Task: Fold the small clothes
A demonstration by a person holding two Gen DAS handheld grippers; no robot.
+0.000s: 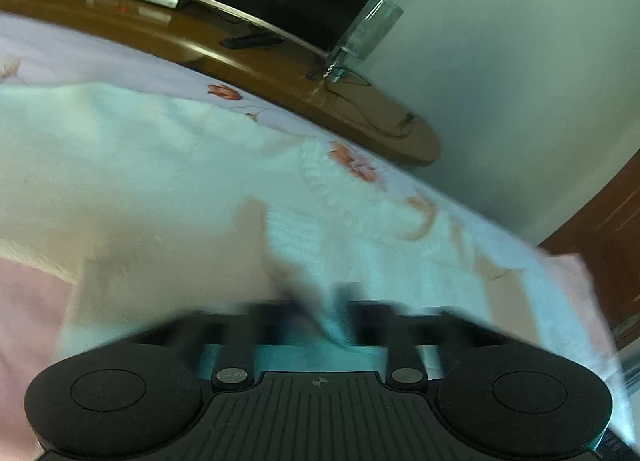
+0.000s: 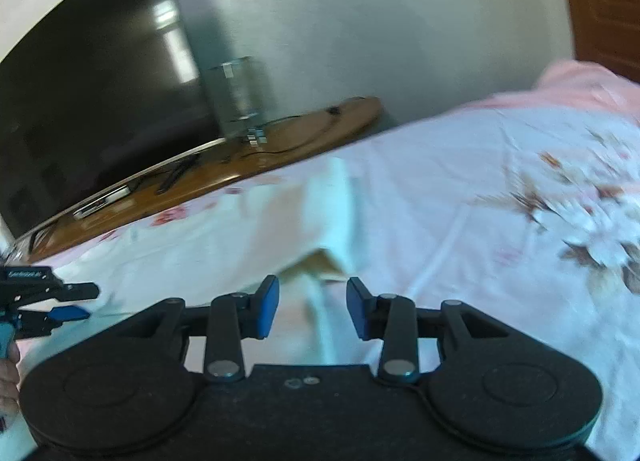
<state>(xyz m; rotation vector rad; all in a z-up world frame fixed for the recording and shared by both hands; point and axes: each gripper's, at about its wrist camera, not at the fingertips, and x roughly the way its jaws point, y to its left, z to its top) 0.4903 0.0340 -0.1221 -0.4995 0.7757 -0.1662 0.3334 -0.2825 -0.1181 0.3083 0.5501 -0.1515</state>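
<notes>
White knit garment [image 1: 304,229] is pinched in the left tongs [image 1: 320,309]; right tongs [image 2: 313,307] gape empty.

A fuzzy white knitted garment [image 1: 168,165] lies on a pale pink-white bedsheet [image 2: 440,189] printed with orange-brown flowers. Past the bed's far edge stands a glossy brown wooden cabinet [image 1: 256,57] with a black television screen [image 2: 100,81]. The right gripper's pads [image 2: 269,309] are blue.

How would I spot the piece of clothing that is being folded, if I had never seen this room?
Find the bed with the flowered sheet, which runs along the wooden TV stand. On it lies a small white knitted garment. Unlike the smooth printed sheet it is plain and fuzzy, with ribbed edging, and the left gripper is pinching its near edge.
</notes>
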